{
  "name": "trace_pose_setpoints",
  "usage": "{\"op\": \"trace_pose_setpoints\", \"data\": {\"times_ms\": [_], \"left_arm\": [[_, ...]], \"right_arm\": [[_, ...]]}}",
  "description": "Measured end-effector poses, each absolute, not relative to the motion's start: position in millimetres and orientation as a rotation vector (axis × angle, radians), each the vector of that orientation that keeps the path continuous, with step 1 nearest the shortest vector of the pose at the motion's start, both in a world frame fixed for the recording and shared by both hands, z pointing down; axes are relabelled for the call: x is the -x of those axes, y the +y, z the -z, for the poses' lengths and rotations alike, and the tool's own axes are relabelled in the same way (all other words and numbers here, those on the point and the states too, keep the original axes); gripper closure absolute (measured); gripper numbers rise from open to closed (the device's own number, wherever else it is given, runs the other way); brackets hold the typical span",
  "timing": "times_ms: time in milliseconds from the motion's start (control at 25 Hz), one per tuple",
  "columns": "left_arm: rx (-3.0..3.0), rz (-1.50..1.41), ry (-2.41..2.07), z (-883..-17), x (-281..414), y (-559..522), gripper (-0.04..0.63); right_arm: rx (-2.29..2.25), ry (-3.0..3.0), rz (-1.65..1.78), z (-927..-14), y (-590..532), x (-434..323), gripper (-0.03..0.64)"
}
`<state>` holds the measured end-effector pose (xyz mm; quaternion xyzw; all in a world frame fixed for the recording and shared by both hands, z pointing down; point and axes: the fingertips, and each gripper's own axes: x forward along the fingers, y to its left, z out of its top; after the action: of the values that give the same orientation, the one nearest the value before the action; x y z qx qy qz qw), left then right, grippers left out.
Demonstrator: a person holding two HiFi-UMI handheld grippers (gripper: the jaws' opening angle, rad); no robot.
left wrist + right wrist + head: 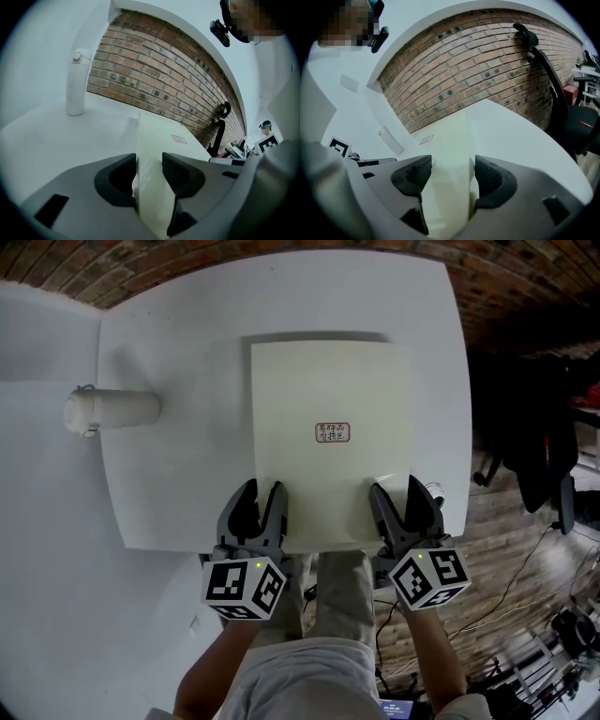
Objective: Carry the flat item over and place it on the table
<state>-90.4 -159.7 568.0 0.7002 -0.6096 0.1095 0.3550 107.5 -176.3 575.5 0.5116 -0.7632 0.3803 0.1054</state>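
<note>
A cream flat panel point(328, 381) with a small red-printed label point(332, 433) lies on the white table point(169, 352), its near edge at the table's near edge. My left gripper point(263, 488) stands over the panel's near left corner and my right gripper point(396, 487) over its near right corner. Both are open. In the left gripper view the panel point(164, 131) shows through the gap of the left gripper point(150, 159), its left edge running between the jaws. The right gripper view shows the panel point(450, 136) in the gap of the right gripper point(453, 161).
A white bottle point(112, 411) stands on the table left of the panel, upright in the left gripper view point(75, 84). A brick wall runs behind the table. A black office chair point(562, 108) stands to the right, and cables lie on the wooden floor point(525, 615).
</note>
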Motion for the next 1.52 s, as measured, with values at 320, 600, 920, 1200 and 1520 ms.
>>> {"op": "trace_pose_setpoints", "data": {"times_ms": [320, 600, 920, 1200, 1520], "left_arm": [[-1.894, -0.319, -1.590, -541, 91, -161, 0.471], [-1.902, -0.314, -1.577, -515, 90, -154, 0.557], [-1.959, -0.275, -1.539, -475, 89, -137, 0.558], [-2.008, -0.228, -1.522, -433, 90, -122, 0.558], [-2.064, -0.166, -1.513, -378, 89, -105, 0.560]], "right_arm": [[-1.608, -2.265, -1.026, -544, -185, -121, 0.327], [-1.654, -2.272, -0.991, -517, -185, -119, 0.330], [-1.549, -2.354, -0.898, -473, -163, -90, 0.530], [-1.612, -2.374, -0.858, -429, -148, -89, 0.558], [-1.601, -2.433, -0.835, -380, -138, -79, 0.566]]}}
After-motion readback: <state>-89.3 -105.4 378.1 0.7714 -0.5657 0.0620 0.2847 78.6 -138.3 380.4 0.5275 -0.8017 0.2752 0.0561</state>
